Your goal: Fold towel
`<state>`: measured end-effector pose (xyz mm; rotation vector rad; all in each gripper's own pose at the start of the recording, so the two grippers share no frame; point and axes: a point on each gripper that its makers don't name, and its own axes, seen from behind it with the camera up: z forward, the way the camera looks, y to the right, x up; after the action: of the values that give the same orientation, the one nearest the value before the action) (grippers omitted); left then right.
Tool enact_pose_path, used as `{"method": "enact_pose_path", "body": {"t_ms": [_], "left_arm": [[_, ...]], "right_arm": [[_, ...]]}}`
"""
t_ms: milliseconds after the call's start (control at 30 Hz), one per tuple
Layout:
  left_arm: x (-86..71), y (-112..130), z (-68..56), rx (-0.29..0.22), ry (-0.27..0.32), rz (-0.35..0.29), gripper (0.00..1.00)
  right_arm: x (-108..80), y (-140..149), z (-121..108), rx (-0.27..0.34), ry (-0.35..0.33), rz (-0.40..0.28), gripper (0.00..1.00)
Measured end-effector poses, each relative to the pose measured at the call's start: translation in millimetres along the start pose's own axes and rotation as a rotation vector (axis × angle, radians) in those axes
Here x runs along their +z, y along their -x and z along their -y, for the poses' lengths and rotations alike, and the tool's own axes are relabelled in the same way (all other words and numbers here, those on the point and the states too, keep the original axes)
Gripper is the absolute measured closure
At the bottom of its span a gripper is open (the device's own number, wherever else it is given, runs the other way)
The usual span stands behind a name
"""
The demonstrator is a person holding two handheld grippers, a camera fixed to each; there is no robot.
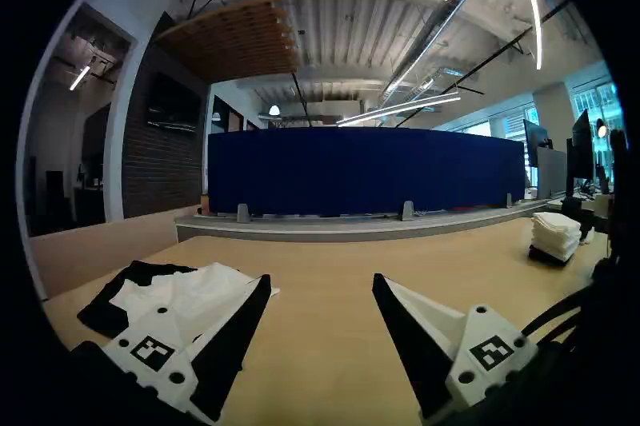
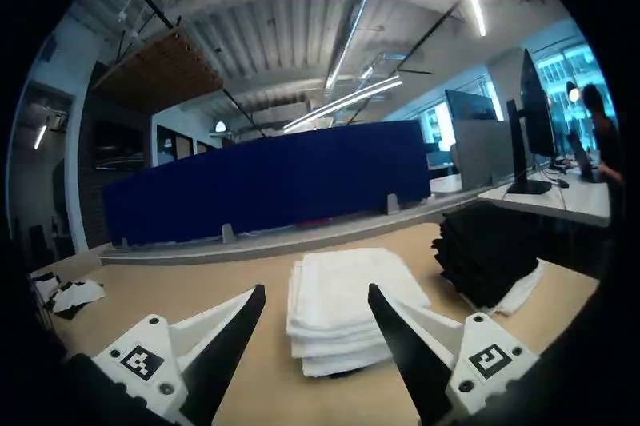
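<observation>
**A:** Entry one, jaws. Left gripper (image 1: pixel 320 278): fingers spread apart, nothing between them. Right gripper (image 2: pixel 316 288): fingers likewise apart, empty.

**B:** Nearest goods?

**A:** Left gripper view: one loose white towel (image 1: pixel 188 290), rumpled and unfolded, lying partly over a black cloth (image 1: pixel 100 310) on the table (image 1: pixel 320 346). One finger of the gripper stands in front of it, and I cannot tell whether they touch. Right gripper view: one stack of folded white towels (image 2: pixel 352 306), edges squared, just ahead of the open fingers and not gripped.

**B:** And farther off?

**A:** One stack of folded black cloths (image 2: pixel 488 262), just beside the white stack on its right. Behind both, a blue partition (image 2: pixel 272 178) runs along the far edge of the table. Monitors (image 2: pixel 532 118) stand on the next desk beyond it.

**B:** Tally against the task?

**A:** By my reckoning:
- **Done:** several towels, folded and stacked.
- **Outstanding:** at least the one rumpled white towel, possibly the black cloth under it.
- **Fold on the loose towel:** not yet begun. No corner is lifted and neither gripper has hold of it.
- **Next step:** it likely calls for both grippers at that towel, and the right one is now well away from it, at the stacks.
</observation>
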<state>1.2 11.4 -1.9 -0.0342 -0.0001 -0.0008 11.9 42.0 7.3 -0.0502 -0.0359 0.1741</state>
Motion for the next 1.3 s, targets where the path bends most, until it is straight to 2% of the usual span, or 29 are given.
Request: {"method": "enact_pose_path", "body": {"t_ms": [400,1000,1300], "left_arm": [[0.2,0.4,0.1,0.000,0.000,0.000,0.06],[1.7,0.0,0.8,0.000,0.000,0.000,0.06],[0.7,0.5,0.3,0.000,0.000,0.000,0.06]], "right_arm": [[-4.3,9.1,14.6,-0.005,-0.021,-0.010,0.00],[-7.8,16.9,43.6,-0.163,-0.062,-0.034,0.00],[-5.6,20.5,42.9,-0.174,-0.061,-0.034,0.00]]}}
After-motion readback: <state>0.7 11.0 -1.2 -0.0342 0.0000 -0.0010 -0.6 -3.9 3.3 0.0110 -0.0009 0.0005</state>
